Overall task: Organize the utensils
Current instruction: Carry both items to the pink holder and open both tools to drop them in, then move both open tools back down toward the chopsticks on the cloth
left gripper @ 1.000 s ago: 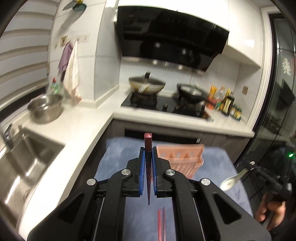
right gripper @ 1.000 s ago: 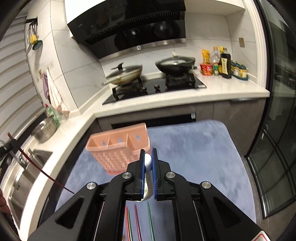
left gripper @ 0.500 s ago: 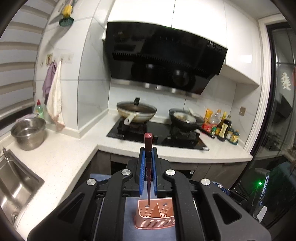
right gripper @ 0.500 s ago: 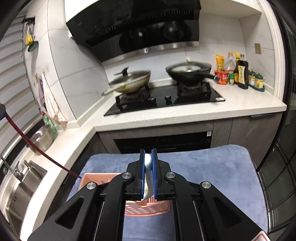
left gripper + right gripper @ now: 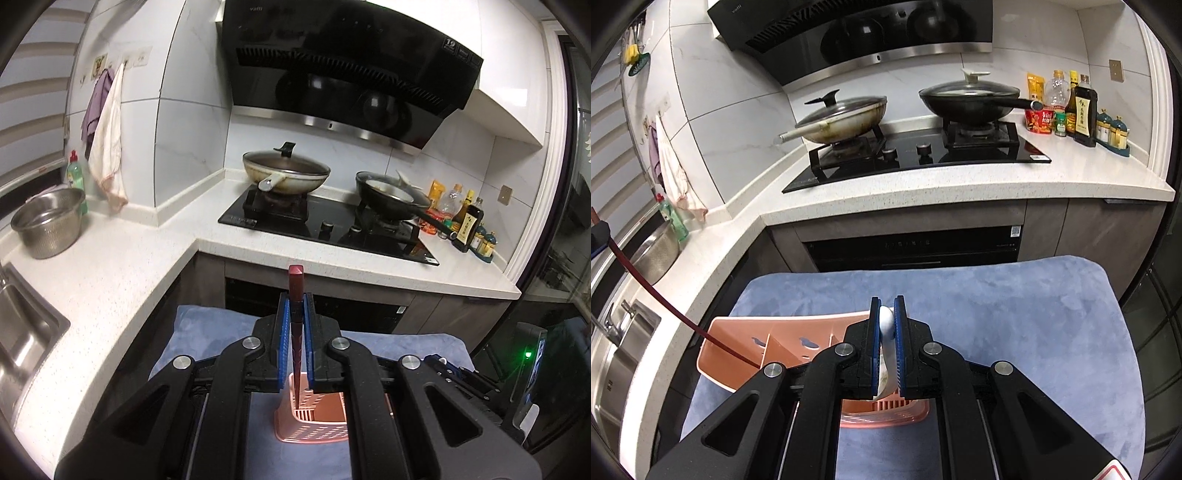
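The pink basket (image 5: 738,350) sits on the blue mat (image 5: 1015,314), near the mat's left side, and it has walls inside that split it into little boxes. Your left gripper (image 5: 295,325) is squeezed tight on a dark red chopstick (image 5: 295,314). The chopstick stands almost straight up between the blue pads (image 5: 282,332), and its thin tip points down into the basket's left box. You cannot tell if the tip touches the bottom. From the right camera, the same chopstick comes in as a long slanted line from the left edge, and its tip goes down inside the basket by the first inner wall. Your right gripper (image 5: 886,332) is squeezed tight on a white spoon (image 5: 886,325). The spoon's handle sticks up between the pads, and its bowl hangs down just over the near part of the basket. The gripper hides most of the bowl, so you cannot tell if it is inside yet. Past the mat is a white counter (image 5: 960,184) with a black stove (image 5: 923,155) set into it. Two pans with lids (image 5: 846,118) sit on the stove. Sauce bottles (image 5: 1082,110) stand at the right end of the counter. On the left there is a metal bowl (image 5: 48,221), a green soap bottle (image 5: 75,173) and a hanging towel (image 5: 109,140).
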Available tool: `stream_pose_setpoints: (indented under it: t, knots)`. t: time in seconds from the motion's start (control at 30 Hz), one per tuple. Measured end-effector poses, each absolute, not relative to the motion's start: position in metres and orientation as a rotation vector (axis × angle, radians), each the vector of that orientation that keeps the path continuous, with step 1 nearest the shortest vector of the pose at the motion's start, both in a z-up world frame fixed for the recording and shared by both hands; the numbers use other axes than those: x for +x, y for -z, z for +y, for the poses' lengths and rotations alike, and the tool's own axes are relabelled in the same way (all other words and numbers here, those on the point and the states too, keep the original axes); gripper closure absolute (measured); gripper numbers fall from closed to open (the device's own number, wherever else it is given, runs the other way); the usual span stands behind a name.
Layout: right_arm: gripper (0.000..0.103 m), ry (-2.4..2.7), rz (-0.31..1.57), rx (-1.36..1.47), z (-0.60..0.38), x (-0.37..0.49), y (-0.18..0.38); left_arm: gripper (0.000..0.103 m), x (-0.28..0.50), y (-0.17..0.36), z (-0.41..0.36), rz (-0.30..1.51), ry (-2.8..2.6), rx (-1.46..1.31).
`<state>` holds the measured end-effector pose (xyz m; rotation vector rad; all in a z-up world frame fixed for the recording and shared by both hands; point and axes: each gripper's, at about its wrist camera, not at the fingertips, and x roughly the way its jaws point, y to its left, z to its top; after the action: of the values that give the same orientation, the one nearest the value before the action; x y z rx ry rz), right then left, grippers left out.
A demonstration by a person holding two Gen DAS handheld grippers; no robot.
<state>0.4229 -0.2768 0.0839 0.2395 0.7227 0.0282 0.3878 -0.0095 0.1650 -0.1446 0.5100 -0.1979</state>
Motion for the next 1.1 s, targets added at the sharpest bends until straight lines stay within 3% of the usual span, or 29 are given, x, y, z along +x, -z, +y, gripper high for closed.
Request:
stream_pose_setpoints:
  t: [0.1,0.23,0.57,0.7,1.1]
  knots:
    - [0.090,-0.016,0.706,0.231,-0.277,0.419,-0.085,0.093,0.387,-0.161,-0.008,0.513,0.193,-0.143]
    - [0.086,-0.014,0.699,0.224,-0.278,0.410,-0.091,0.067,0.377,-0.161,-0.007,0.496,0.161,-0.118]
    - [0.079,-0.033,0.682,0.207,-0.281,0.351,-0.112,0.066,0.330,-0.167,0.007,0.495,0.149,-0.090]
    - [0.077,-0.029,0.686,0.200,-0.281,0.309,-0.114,0.059,0.300,-0.158,0.016,0.510,0.144,-0.080]
    - [0.076,0.006,0.792,0.206,-0.278,0.178,-0.069,0.059,0.198,-0.082,0.039,0.671,0.137,-0.077]
